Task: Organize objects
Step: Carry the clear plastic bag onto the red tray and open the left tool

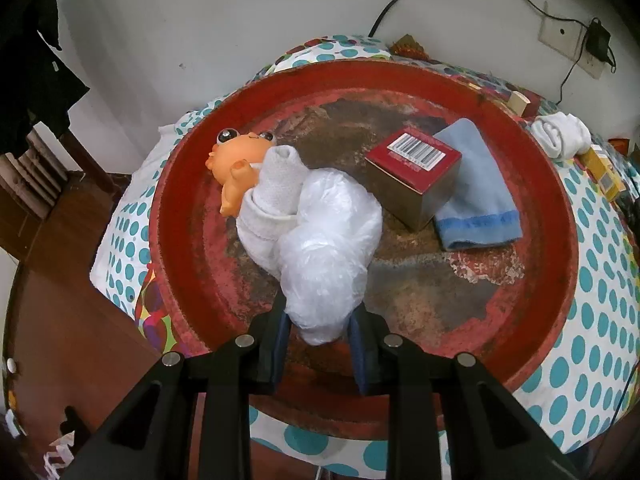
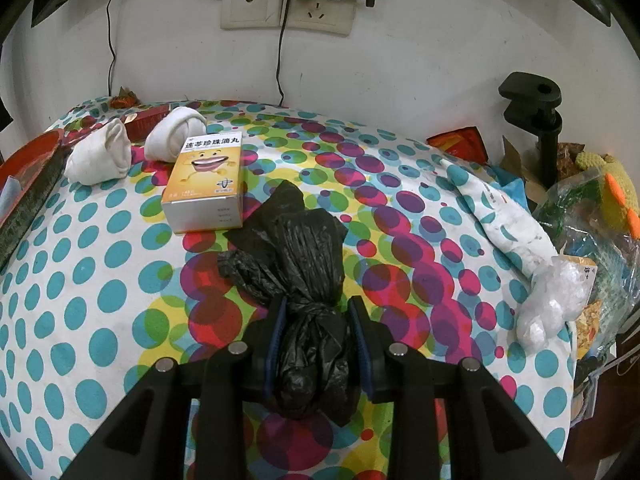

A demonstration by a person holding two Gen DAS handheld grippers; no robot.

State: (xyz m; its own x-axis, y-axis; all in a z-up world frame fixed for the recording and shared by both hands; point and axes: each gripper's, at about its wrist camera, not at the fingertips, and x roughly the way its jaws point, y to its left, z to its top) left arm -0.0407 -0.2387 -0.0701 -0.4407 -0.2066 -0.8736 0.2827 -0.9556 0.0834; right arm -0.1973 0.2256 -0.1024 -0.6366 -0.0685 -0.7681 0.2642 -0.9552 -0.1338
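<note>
A worn round red tray [image 1: 552,216] lies on the dotted tablecloth. Inside it are an orange toy frog [image 1: 236,164], a rolled white sock [image 1: 272,200], a red barcoded box [image 1: 416,176] and a blue cloth [image 1: 476,192]. My left gripper [image 1: 320,344] is shut on a crumpled white plastic bag [image 1: 328,252], whose far end rests on the tray beside the sock. In the right wrist view my right gripper [image 2: 318,340] is shut on a knotted black plastic bag [image 2: 300,256], which lies on the tablecloth [image 2: 100,280].
A yellow medicine box [image 2: 206,184] and two rolled white socks [image 2: 100,156] lie beyond the black bag. A clear plastic bag [image 2: 552,300] and a clutter of packets sit at the right edge. A black clamp [image 2: 536,120] stands by the wall. Sockets and cables hang behind.
</note>
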